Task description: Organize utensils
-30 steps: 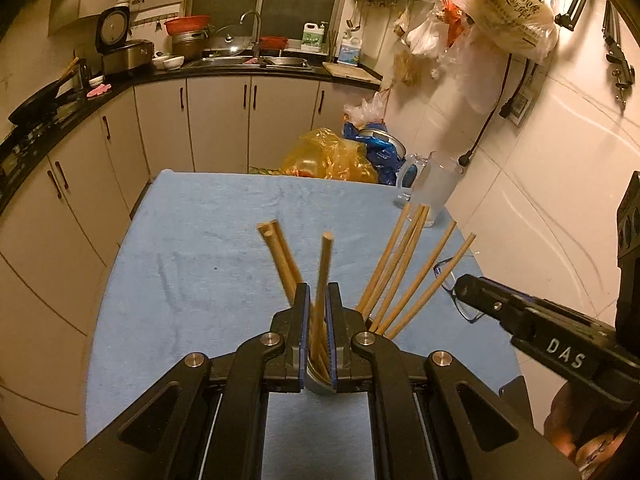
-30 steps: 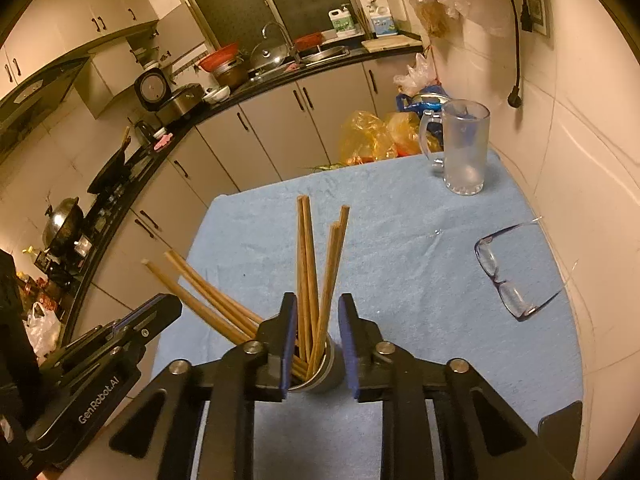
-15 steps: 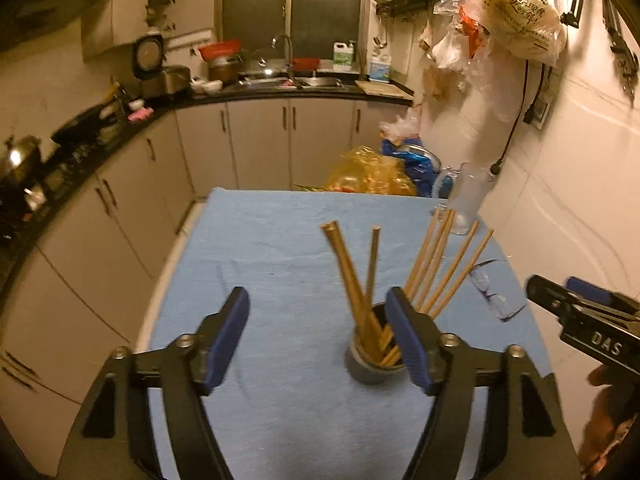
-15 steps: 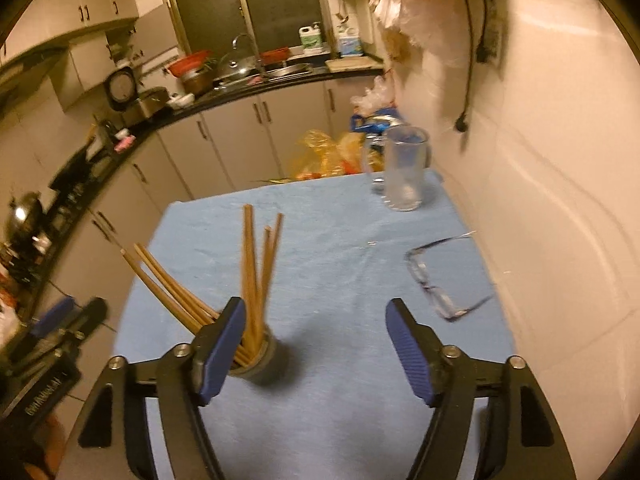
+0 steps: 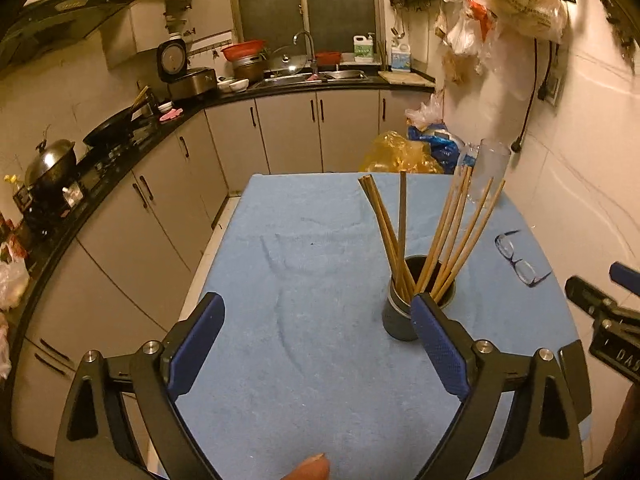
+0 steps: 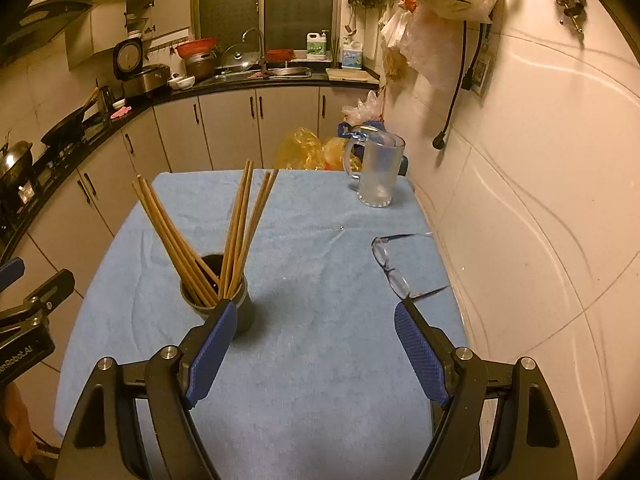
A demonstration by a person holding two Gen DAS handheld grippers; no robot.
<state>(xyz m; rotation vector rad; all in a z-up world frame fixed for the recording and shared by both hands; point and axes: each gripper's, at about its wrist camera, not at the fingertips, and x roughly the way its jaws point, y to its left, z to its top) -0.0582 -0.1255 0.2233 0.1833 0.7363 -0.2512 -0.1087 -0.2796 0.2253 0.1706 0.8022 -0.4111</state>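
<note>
Table (image 5: 304, 360): covered edge to edge by a blue cloth.
Chopsticks (image 5: 436, 236): fanned out upright in a dark holder cup (image 5: 400, 320), standing mid-table toward the right edge.
Left gripper (image 5: 316, 320): released, jaws just spread wide, only bare cloth between them.
Right gripper (image 6: 316, 324): released too, jaws just widened, holding nothing; the cup sits beside its left finger.
Far right corner: glass mug (image 6: 378, 172).
Right edge: eyeglasses (image 6: 394, 264).
Room: kitchen, cabinets (image 5: 288, 132) under a dark counter with a sink.
</note>
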